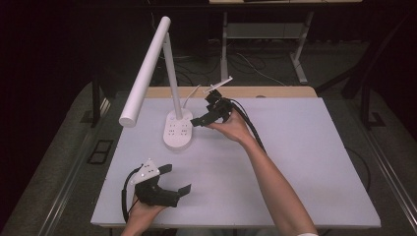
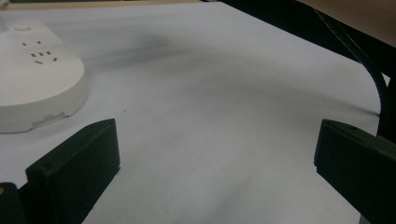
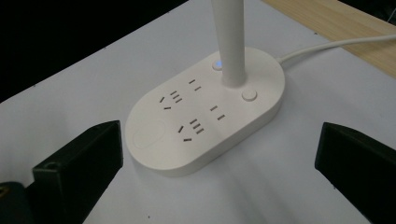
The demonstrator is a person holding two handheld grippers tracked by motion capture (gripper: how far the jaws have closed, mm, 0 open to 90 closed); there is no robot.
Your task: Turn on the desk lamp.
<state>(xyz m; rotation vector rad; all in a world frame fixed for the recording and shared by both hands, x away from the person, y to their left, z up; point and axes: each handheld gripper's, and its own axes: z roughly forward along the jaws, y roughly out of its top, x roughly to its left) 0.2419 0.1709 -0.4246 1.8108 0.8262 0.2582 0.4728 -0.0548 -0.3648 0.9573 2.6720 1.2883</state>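
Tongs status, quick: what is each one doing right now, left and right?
Left tongs: open, holding nothing, low over the table.
Right tongs: open, holding nothing, beside the lamp base.

Dark room, grey carpet floor, white table, desk frame behind
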